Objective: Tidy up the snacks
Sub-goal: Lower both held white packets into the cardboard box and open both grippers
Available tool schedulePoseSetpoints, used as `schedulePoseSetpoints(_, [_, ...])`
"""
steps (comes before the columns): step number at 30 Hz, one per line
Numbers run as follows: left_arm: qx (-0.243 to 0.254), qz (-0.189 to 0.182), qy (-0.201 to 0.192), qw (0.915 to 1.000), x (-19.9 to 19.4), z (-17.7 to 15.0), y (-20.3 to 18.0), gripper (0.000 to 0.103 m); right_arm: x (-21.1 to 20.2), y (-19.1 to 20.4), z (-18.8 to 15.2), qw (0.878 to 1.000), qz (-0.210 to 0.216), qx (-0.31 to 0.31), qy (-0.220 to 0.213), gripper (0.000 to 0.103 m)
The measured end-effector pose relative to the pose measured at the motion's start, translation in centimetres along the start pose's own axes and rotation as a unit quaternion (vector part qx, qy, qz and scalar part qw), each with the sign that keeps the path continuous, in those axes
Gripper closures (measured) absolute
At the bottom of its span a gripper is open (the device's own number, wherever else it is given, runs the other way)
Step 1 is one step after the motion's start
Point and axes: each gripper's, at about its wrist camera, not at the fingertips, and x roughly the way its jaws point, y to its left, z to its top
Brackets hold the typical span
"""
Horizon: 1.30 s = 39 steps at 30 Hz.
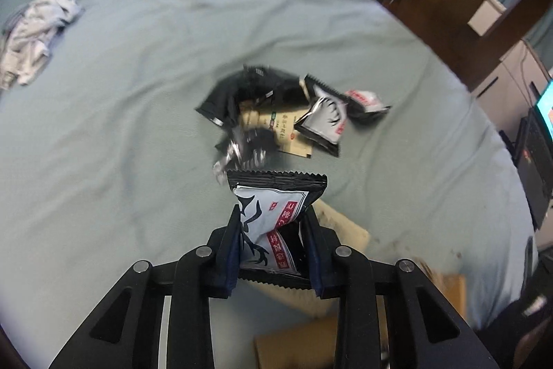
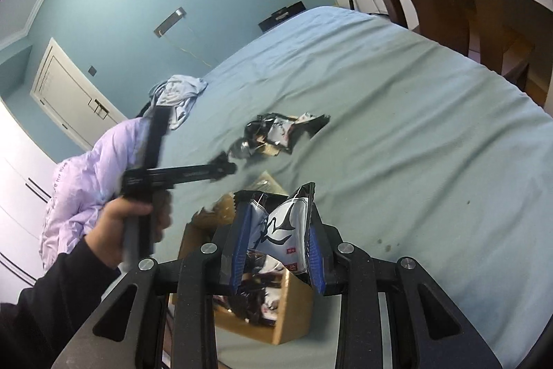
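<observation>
Left gripper [image 1: 273,230] clamps snack packet [image 1: 273,213] between pads; right gripper [image 2: 280,230] clamps second packet [image 2: 283,227] above cardboard box [image 2: 290,317]

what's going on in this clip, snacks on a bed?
A person with a handheld gripper in each hand is sorting snack packets off a blue bed into a cardboard box. The left gripper is shut on a black-and-white packet just in front of the loose pile. The right gripper is shut on a similar packet above the box, which already holds several packets. More packets remain on the sheet.
</observation>
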Motion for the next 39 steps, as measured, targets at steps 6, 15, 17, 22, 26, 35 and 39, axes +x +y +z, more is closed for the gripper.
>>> schedulePoseSetpoints(6, [0.001,0.011,-0.057,0.9983,-6.5,-4.3,-0.9,0.072,0.0,0.7,-0.7,1.000,-0.017,-0.026,0.005,0.074])
schedulePoseSetpoints(15, [0.027,-0.005,-0.052,0.9983,-9.7,-10.0,-3.0,0.072,1.8,2.9,-0.5,0.996,-0.046,-0.063,0.035,0.074])
schedulePoseSetpoints(17, [0.023,-0.009,-0.042,0.9988,-9.1,-10.2,-3.5,0.072,2.2,3.3,-0.7,0.995,-0.048,-0.073,0.044,0.074])
schedulePoseSetpoints(22, [0.035,-0.010,-0.007,0.9993,-7.2,-10.7,-4.7,0.072,3.5,4.0,-0.6,0.993,-0.056,-0.088,0.059,0.074])
schedulePoseSetpoints(26, [0.058,0.007,0.029,0.9979,-5.4,-11.5,-5.8,0.072,3.9,4.0,-0.2,0.993,-0.059,-0.086,0.062,0.074])
schedulePoseSetpoints(35, [0.086,0.032,-0.018,0.9957,-6.8,-11.5,-6.6,0.020,4.4,4.1,-0.7,0.992,-0.061,-0.090,0.067,0.074])
schedulePoseSetpoints(39, [0.062,0.038,-0.035,0.9968,-7.5,-11.0,-5.6,0.020,4.4,4.7,-0.9,0.990,-0.061,-0.107,0.071,0.074])
